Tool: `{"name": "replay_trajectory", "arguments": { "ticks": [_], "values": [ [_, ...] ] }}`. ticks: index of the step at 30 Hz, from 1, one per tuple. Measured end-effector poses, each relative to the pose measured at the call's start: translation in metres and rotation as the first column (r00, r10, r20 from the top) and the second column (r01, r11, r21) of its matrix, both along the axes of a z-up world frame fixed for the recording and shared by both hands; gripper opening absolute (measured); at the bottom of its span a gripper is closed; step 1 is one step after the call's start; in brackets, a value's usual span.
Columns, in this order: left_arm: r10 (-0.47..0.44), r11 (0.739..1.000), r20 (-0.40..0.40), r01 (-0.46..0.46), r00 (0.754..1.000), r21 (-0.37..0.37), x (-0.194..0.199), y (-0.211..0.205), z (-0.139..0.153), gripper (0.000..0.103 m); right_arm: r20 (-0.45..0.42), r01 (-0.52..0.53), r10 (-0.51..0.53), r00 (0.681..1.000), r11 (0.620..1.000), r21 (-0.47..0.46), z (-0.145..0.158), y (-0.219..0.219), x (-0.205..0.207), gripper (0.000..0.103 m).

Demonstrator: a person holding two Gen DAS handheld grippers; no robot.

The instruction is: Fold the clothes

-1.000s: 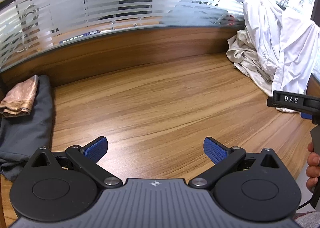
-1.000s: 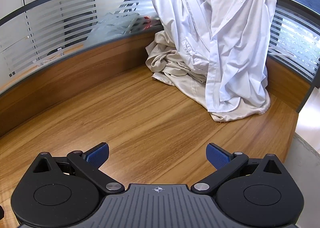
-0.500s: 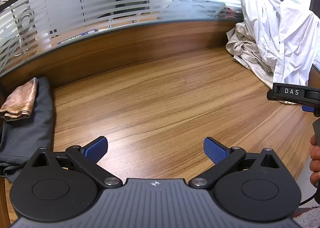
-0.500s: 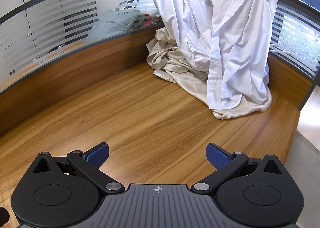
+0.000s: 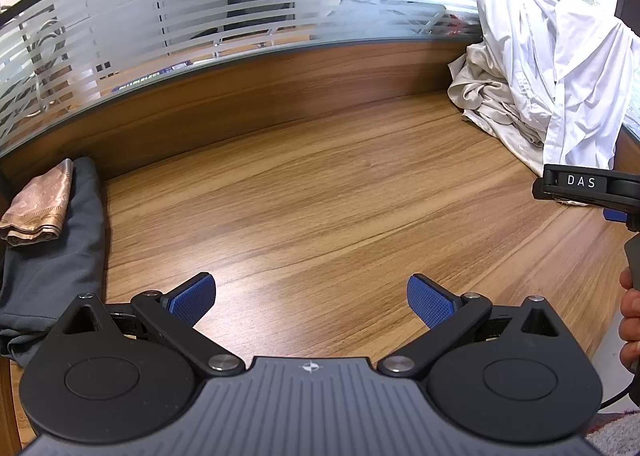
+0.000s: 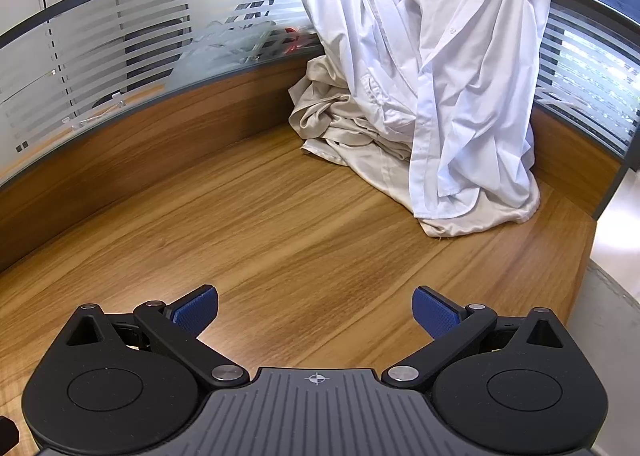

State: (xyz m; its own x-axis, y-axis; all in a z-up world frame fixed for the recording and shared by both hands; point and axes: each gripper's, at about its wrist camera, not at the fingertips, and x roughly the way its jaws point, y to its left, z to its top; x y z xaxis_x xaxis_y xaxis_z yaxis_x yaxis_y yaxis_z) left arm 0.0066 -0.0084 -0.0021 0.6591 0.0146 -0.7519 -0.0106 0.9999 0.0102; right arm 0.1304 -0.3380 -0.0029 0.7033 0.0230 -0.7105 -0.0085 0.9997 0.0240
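white shirt (image 6: 472, 96) – soft, light, slippery | grab at hem edge | left gripper (image 5: 311, 298) – spread, empty | right gripper (image 6: 316, 306) – spread, empty

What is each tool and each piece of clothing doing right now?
Left tool: open, empty, above the wooden table.
Right tool: open, empty.
White shirt: unfolded, draped over the partition.
Beige garment: crumpled heap.
Grey garment: folded flat.
Tan cloth: folded, on the grey garment.

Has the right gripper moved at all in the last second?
Yes. In its own view the white shirt pile has slid lower and grown slightly, so the right gripper, jaws open, has eased toward the pile.
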Motion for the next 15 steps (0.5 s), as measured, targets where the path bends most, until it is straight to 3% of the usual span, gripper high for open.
{"name": "replay_trajectory", "arguments": {
  "ticks": [15],
  "values": [
    [0.011, 1.0, -0.003, -0.011, 1.0, 0.004, 0.0001, 0.001, -0.0001, 0.102, 0.003, 0.004, -0.004, 1.0, 1.0, 0.001, 0.0006, -0.0009, -0.0006, 0.103]
  ]
}}
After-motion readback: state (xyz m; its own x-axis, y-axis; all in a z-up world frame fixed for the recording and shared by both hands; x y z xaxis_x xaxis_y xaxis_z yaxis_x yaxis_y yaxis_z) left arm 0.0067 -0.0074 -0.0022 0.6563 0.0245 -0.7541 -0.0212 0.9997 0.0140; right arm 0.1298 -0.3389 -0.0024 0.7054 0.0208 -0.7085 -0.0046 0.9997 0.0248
